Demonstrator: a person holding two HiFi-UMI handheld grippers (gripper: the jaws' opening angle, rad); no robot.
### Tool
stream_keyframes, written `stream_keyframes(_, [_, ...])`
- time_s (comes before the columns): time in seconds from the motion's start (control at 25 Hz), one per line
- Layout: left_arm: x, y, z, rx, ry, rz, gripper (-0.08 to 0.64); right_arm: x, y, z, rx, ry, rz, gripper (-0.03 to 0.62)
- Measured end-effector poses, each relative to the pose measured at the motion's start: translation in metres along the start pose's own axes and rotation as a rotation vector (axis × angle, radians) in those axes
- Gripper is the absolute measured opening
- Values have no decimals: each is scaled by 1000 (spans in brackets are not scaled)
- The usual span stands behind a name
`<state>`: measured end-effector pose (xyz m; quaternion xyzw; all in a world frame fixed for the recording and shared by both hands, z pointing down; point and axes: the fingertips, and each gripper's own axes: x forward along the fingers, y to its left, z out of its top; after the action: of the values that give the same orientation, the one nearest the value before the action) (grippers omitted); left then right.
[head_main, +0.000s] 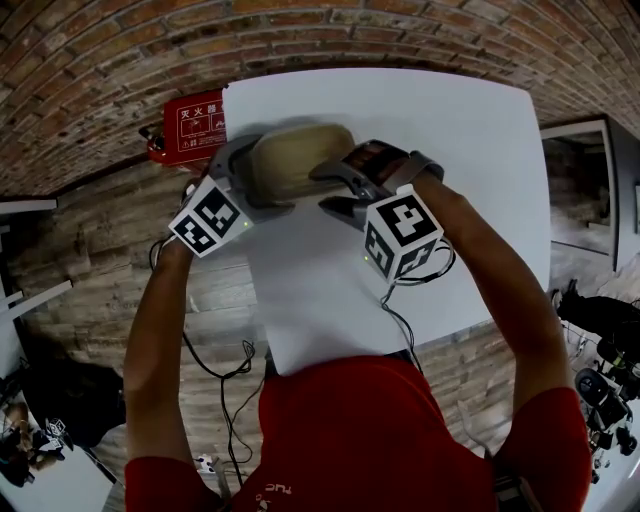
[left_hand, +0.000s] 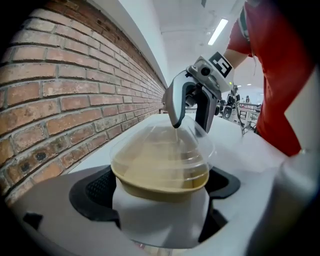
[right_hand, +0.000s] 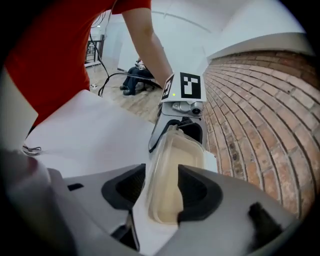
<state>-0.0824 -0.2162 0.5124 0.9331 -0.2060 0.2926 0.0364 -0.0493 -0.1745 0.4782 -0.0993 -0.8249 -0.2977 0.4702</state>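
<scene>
Both my left hand-held gripper (left_hand: 160, 192) and right hand-held gripper (right_hand: 161, 190) are clamped on the lidded container (head_main: 297, 158) between them, over the desk (head_main: 455, 150). Uneven pulling or too hard a squeeze could pop its clear lid (left_hand: 161, 147) or drop it.

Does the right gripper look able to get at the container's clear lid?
Probably yes: the right gripper is shut on the container, its lid against one jaw; the left gripper holds the far end.
</scene>
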Motion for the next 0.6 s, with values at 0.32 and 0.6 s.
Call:
stream_keyframes(0.32, [0, 0, 1, -3, -5, -1, 549, 20, 0, 20, -85, 105, -44, 270])
stream_keyframes(0.6, [0, 0, -1, 5, 0, 0, 549, 37, -7, 17, -148, 162, -119, 260])
